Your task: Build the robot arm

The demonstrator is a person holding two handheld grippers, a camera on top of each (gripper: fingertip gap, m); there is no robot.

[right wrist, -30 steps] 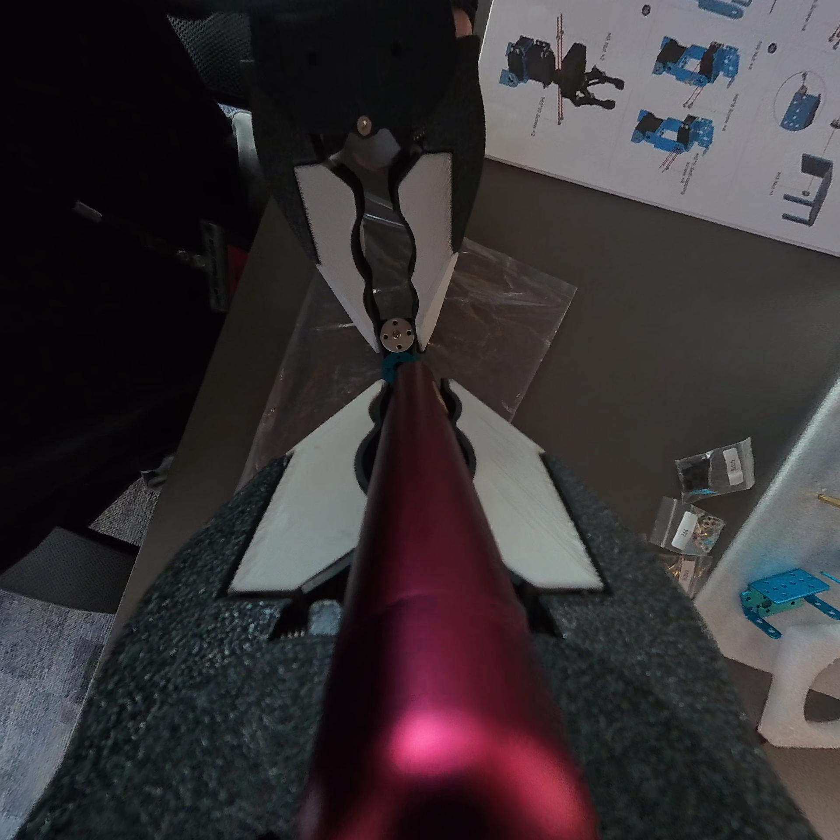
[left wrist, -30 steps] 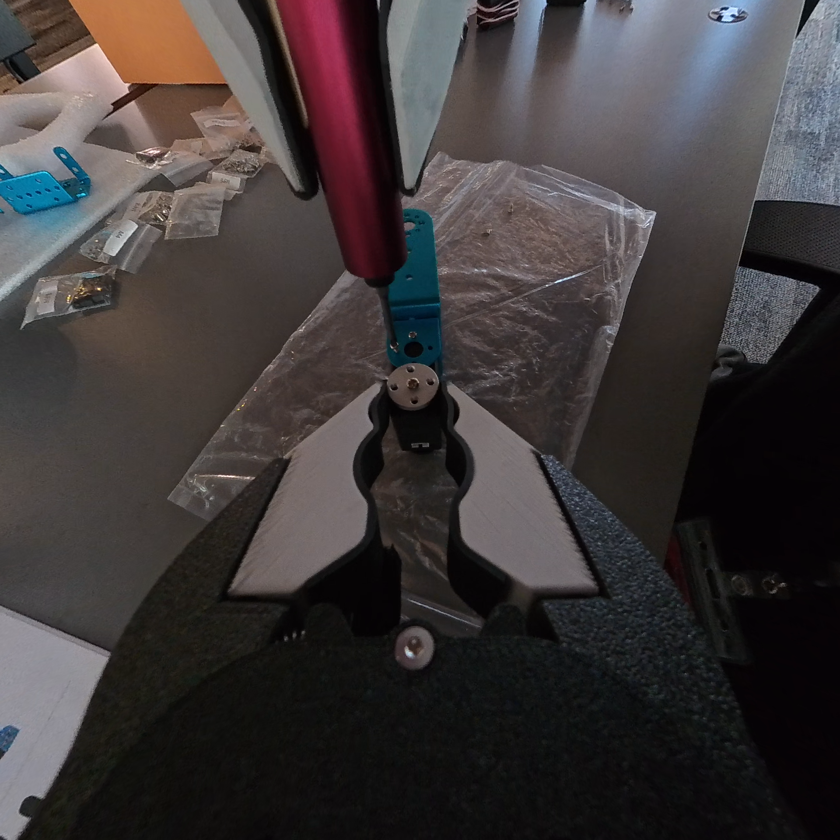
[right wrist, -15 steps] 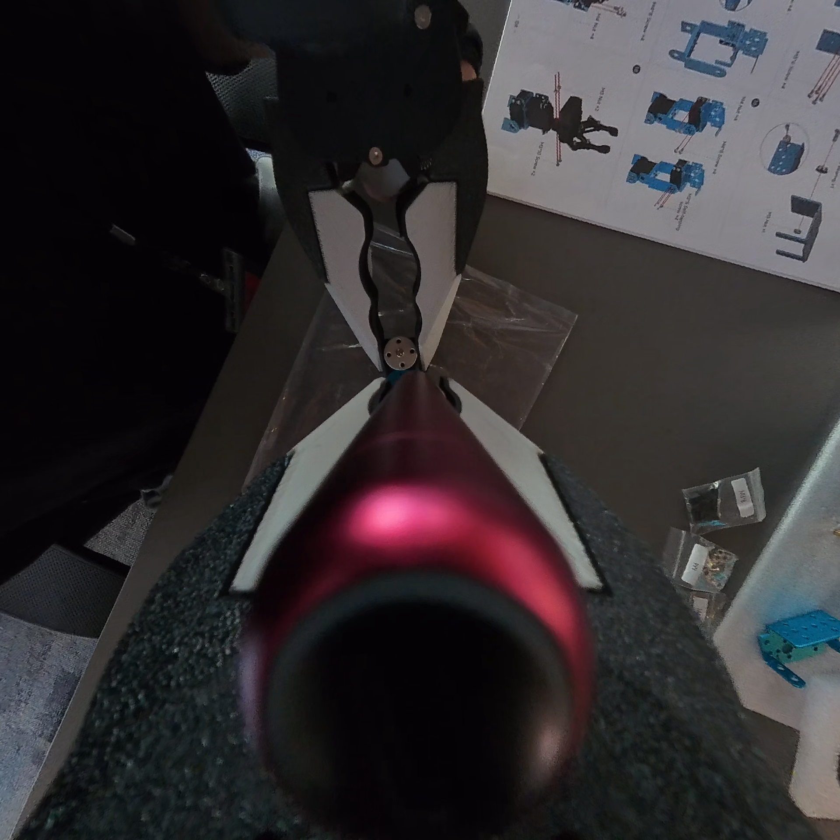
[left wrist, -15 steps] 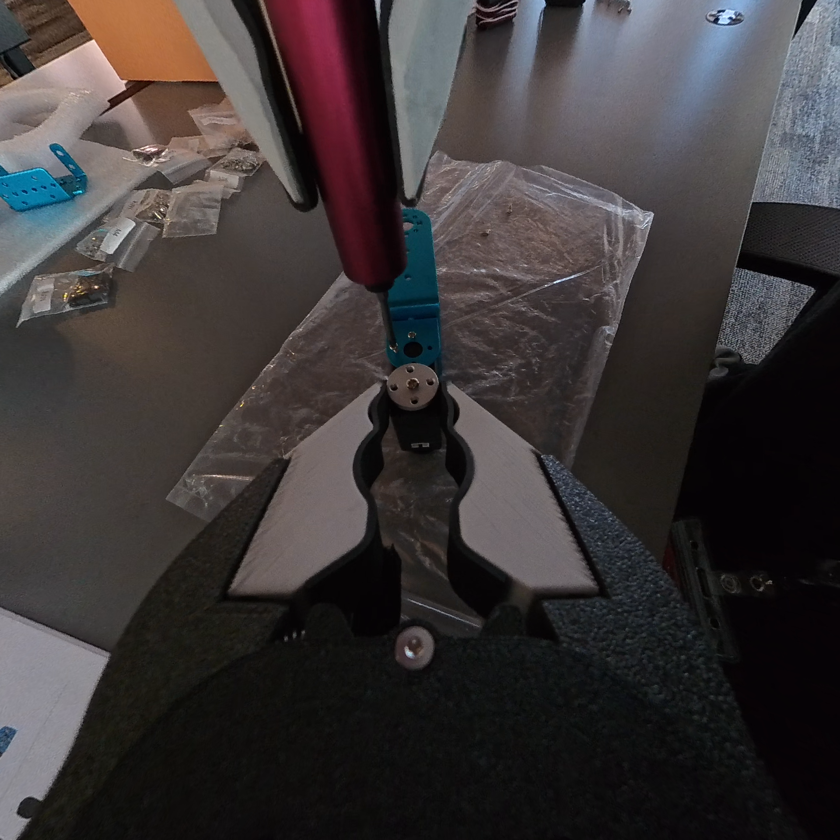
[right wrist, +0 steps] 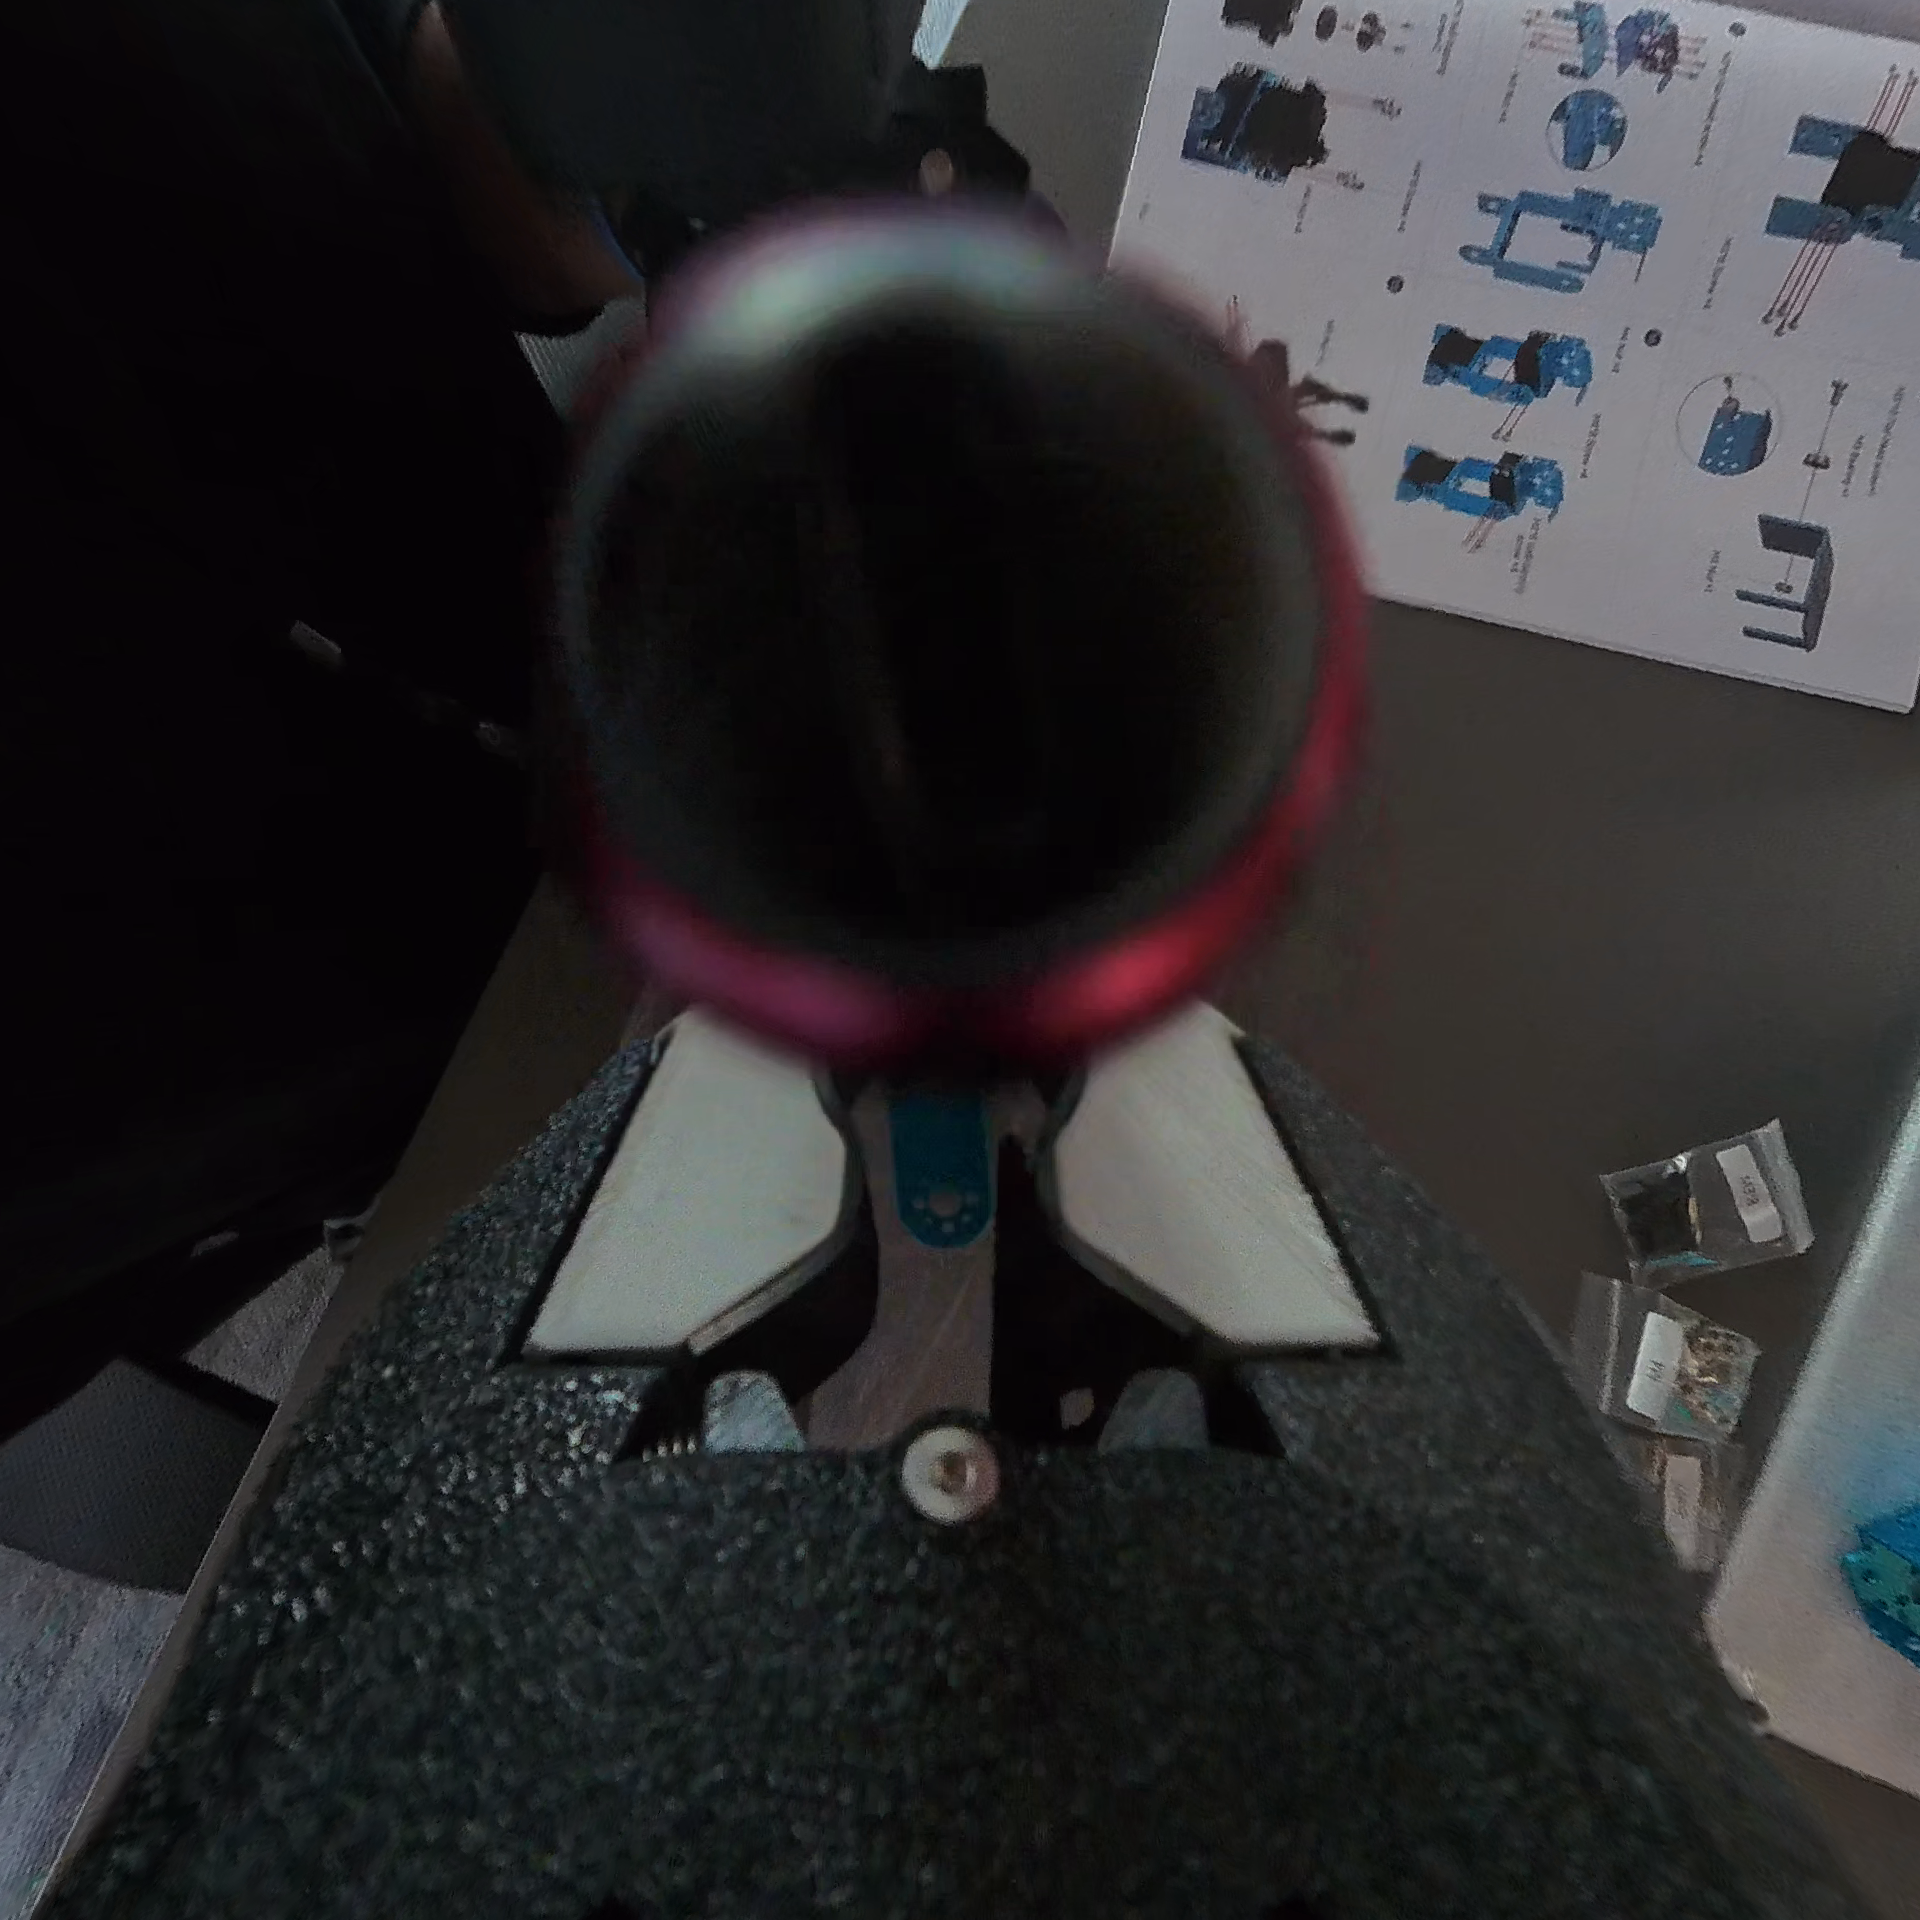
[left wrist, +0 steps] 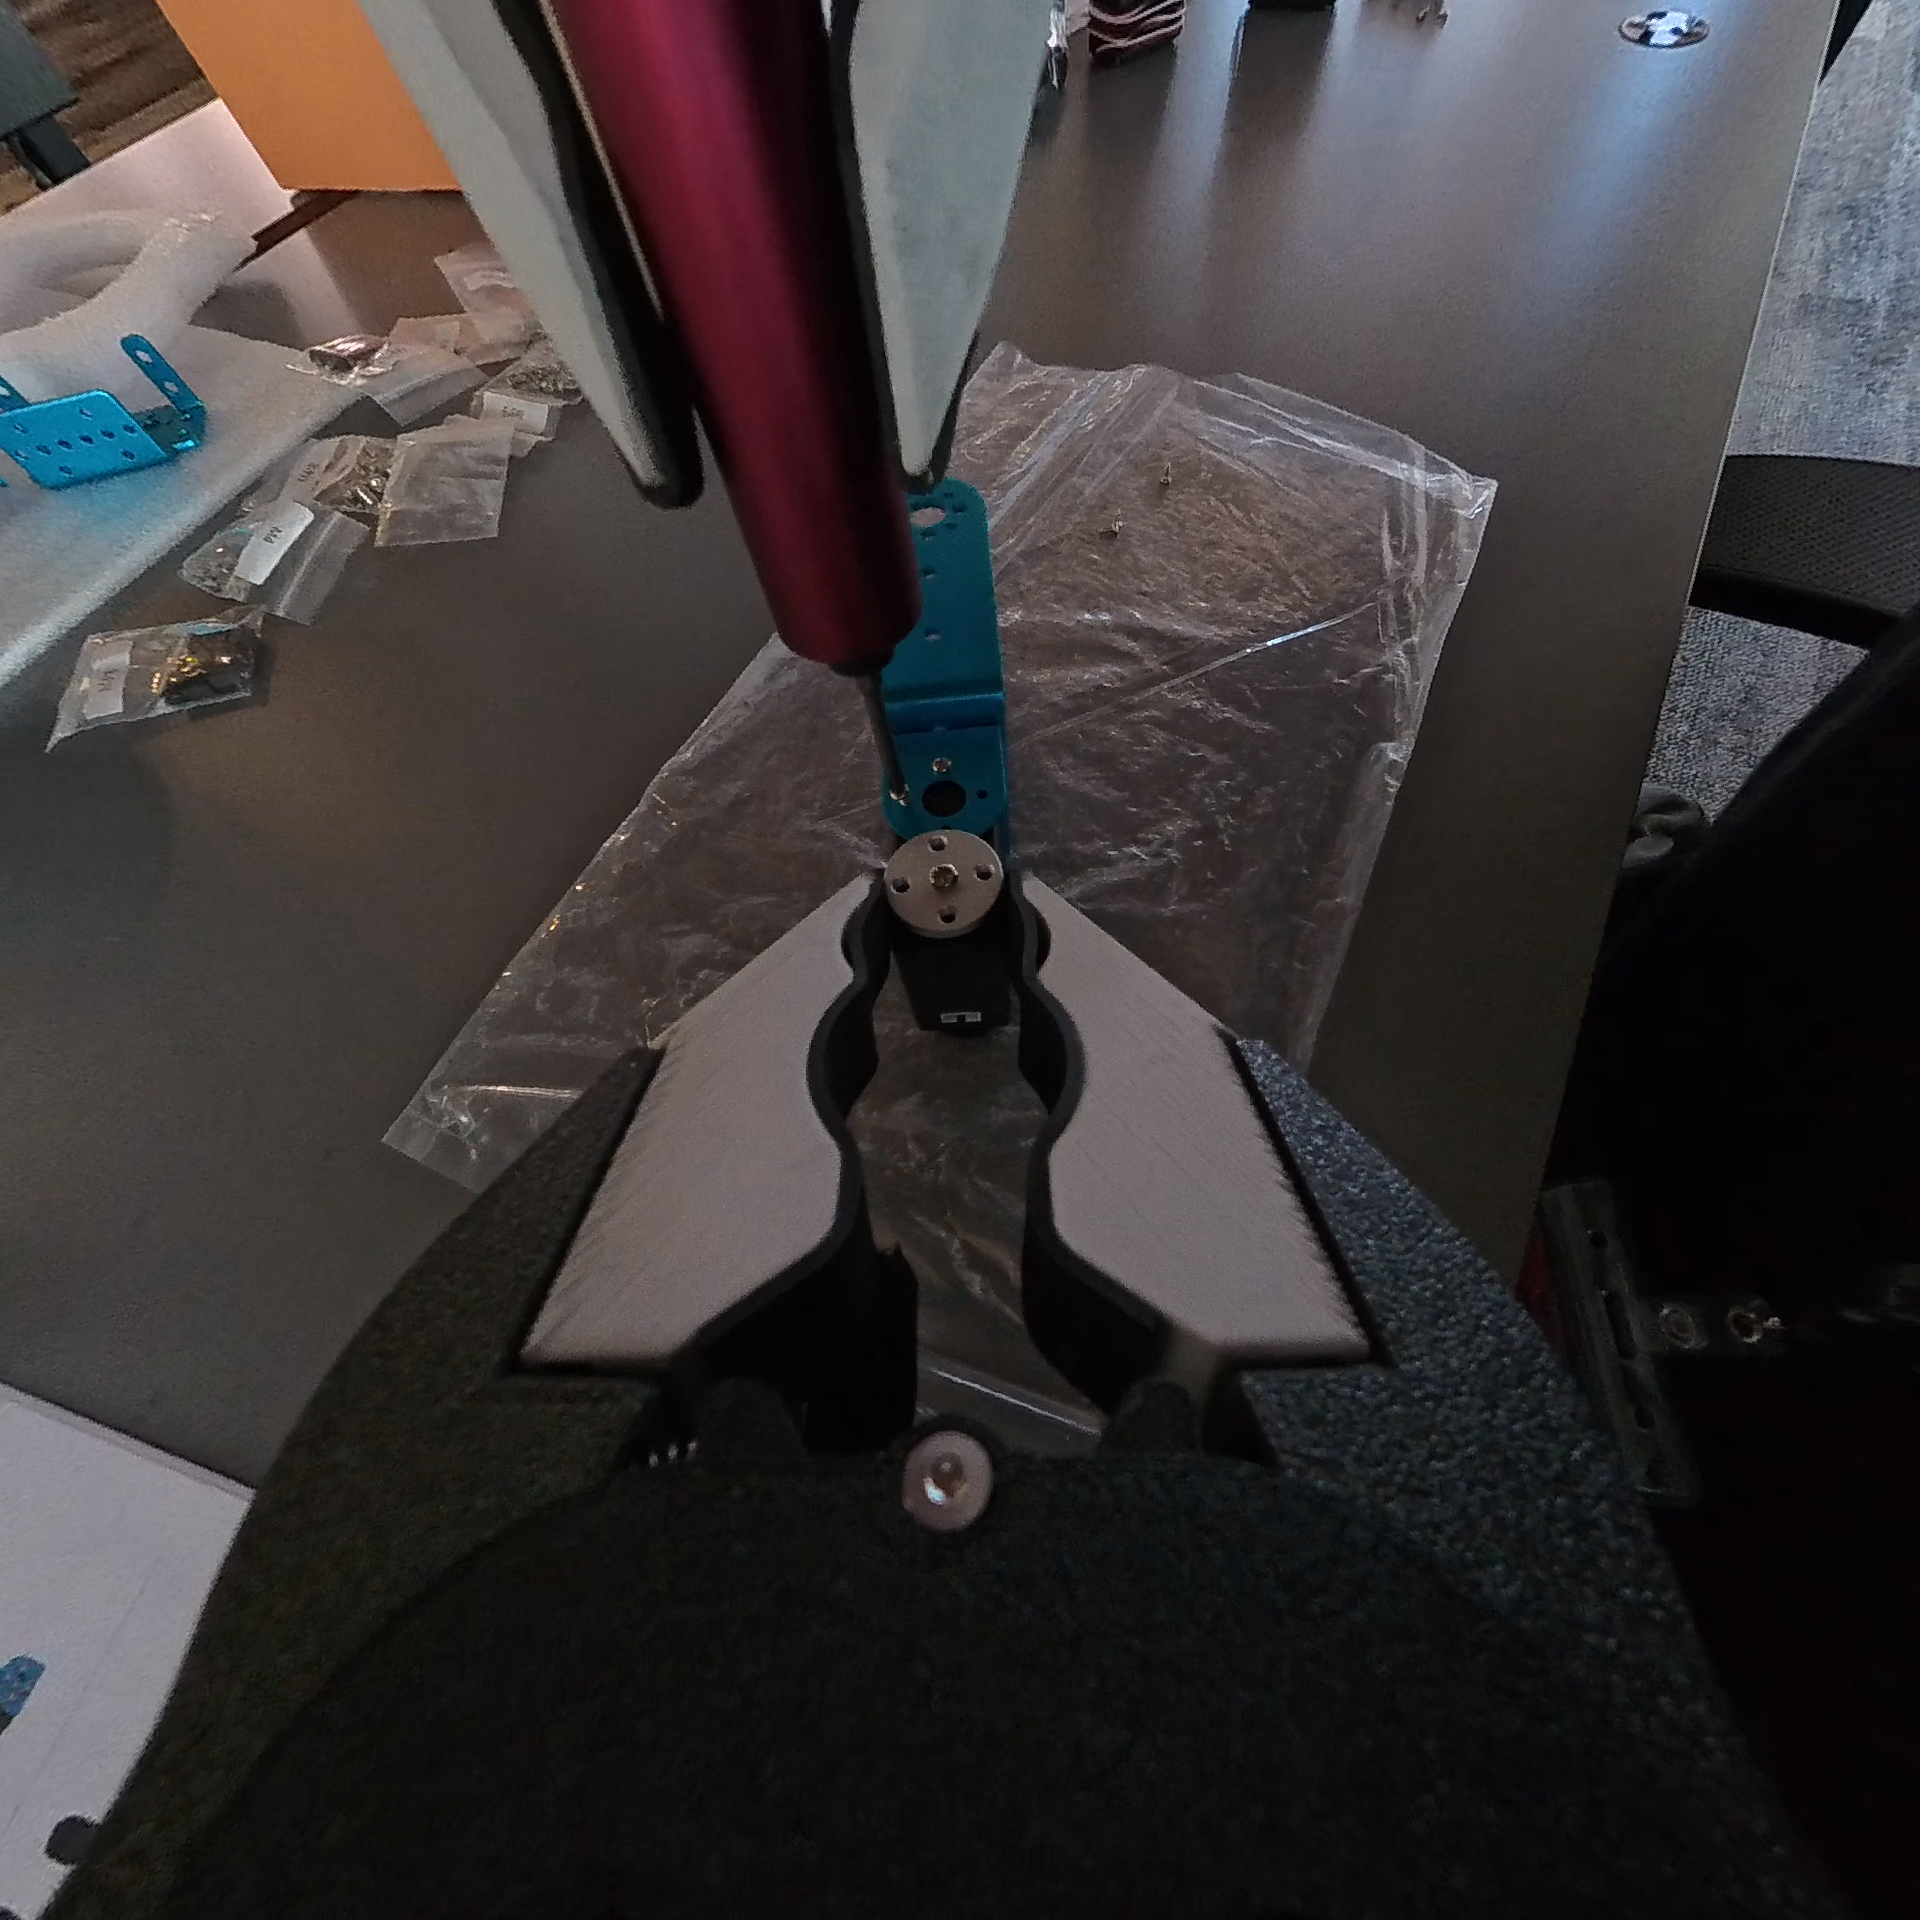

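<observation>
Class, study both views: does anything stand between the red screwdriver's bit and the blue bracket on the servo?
Nothing visible does. The right gripper holds the red screwdriver, and its bit touches the blue bracket at a hole near its left edge. The left gripper clamps the black servo below it.

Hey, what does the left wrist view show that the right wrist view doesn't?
Only the left wrist view: the left hand-held gripper shut on a black servo with a silver hub, the screwdriver's thin tip at a hole in the bracket, and a clear plastic bag beneath.

Only the right wrist view: a printed instruction sheet, and the screwdriver's dark butt end blocking the middle.

Both: the red screwdriver, the blue bracket, small parts bags and the dark table.
</observation>
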